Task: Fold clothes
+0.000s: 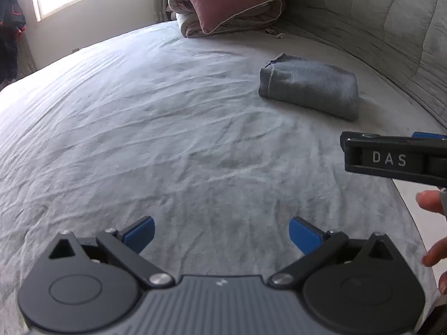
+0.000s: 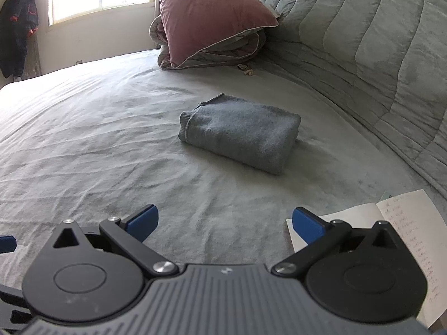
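Note:
A grey-blue garment (image 1: pixel 311 88) lies folded into a compact bundle on the pale bed sheet (image 1: pixel 139 128); it also shows in the right wrist view (image 2: pixel 240 132). My left gripper (image 1: pixel 222 233) is open and empty, hovering above the sheet well short of the bundle and to its left. My right gripper (image 2: pixel 225 224) is open and empty, facing the bundle from a short distance. The side of the right gripper's body shows at the right edge of the left wrist view (image 1: pixel 391 157).
A maroon pillow (image 2: pixel 209 14) rests on a rolled duvet (image 2: pixel 223 53) at the head of the bed. A quilted grey blanket (image 2: pixel 363 42) runs along the right side. An open notebook (image 2: pixel 402 223) lies at the near right. A dark jacket (image 2: pixel 16 28) hangs by the window.

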### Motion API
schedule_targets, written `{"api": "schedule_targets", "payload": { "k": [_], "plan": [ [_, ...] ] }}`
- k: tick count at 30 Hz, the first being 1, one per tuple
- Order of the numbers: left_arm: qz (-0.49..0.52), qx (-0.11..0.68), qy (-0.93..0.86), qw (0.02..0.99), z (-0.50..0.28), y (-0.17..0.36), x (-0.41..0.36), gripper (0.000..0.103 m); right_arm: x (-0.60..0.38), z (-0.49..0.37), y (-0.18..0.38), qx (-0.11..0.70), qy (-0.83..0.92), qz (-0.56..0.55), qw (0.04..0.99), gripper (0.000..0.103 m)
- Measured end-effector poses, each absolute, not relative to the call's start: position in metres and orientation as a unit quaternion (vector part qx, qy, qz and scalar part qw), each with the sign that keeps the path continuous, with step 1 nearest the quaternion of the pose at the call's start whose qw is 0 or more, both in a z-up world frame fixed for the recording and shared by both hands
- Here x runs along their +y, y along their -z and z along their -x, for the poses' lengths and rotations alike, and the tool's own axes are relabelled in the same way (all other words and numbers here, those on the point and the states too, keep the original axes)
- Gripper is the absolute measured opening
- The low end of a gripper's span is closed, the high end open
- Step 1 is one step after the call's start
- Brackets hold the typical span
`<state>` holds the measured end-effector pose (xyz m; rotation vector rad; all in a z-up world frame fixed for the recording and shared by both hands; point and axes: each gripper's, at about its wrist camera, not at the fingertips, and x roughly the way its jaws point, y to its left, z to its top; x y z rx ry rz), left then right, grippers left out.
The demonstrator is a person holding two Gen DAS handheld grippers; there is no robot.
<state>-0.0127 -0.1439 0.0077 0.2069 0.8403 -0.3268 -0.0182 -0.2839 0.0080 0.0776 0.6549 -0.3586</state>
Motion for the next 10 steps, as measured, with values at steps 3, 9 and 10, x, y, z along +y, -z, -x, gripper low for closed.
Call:
{"api": "schedule_targets", "payload": {
  "k": [3,9,10],
  "plan": [
    [-0.098,0.405,0.156,0.896,0.0127,-0.0081,-0.1435,0.102,-0.2822,0.0199,-0.0074,0.32,0.177,-0.039,0.93,0.103],
    [-0.096,0.406,0.154,0.896,0.0105,-0.0067,-0.1431,0.103,-0.2813,0.0191,-0.0068,0.322,0.177,-0.038,0.929,0.103],
    [-0.096,0.405,0.152,0.896,0.0104,-0.0062,-0.1426,0.103,-0.2808,0.0189,-0.0068,0.323,0.177,-0.038,0.929,0.103]
  ]
}}
